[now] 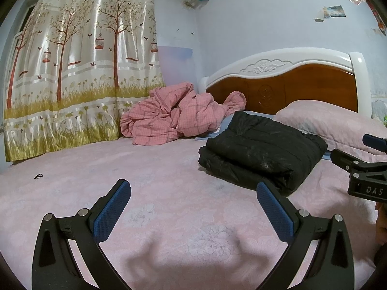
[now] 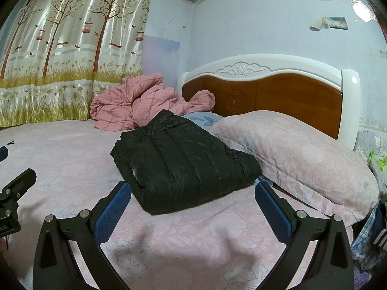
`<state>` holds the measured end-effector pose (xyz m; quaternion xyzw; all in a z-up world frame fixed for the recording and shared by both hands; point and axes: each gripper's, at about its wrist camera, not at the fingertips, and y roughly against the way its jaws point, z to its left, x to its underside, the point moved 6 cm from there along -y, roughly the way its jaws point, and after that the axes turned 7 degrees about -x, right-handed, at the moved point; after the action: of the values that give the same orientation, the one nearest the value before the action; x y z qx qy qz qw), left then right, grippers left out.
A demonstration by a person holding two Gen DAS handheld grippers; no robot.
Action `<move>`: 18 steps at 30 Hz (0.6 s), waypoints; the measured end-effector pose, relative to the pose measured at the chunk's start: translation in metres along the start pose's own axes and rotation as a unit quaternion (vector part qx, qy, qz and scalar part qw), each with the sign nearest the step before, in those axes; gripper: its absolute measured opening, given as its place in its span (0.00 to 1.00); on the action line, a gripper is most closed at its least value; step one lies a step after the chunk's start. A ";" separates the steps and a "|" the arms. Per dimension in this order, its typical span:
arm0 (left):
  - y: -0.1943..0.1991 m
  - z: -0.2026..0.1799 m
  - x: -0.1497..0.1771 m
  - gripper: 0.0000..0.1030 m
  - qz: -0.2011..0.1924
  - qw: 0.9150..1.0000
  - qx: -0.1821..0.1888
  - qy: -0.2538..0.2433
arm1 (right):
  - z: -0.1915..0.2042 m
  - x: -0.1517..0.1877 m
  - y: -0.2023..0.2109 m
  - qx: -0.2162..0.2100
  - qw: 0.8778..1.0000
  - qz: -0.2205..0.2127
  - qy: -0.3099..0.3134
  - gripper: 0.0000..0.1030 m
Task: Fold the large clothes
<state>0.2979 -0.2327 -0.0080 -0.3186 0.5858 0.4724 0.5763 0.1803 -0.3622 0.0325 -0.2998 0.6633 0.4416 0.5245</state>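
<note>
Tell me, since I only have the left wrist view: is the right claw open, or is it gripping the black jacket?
Observer: Open. The right claw has both blue pads spread wide. The folded black jacket lies on the bed, and its near edge appears to sit between the pads, ungripped.
Operator: Is anything lying past the pillow on the right? My view cuts off there.
Observer: Yes. Beyond the pink pillow, a plaid cloth hangs at the bed's right edge.
</note>
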 end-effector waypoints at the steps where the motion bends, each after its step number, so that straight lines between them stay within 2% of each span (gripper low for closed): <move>1: 0.000 0.000 0.000 1.00 0.001 1.000 0.000 -0.001 | 0.000 0.000 0.000 0.000 1.000 0.000 0.000 1.00; 18: 0.002 0.002 0.000 1.00 0.003 1.000 0.002 -0.005 | 0.000 0.000 0.000 0.000 1.000 0.000 0.000 1.00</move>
<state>0.2972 -0.2298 -0.0073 -0.3136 0.5848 0.4741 0.5787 0.1800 -0.3618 0.0326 -0.2996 0.6633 0.4416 0.5247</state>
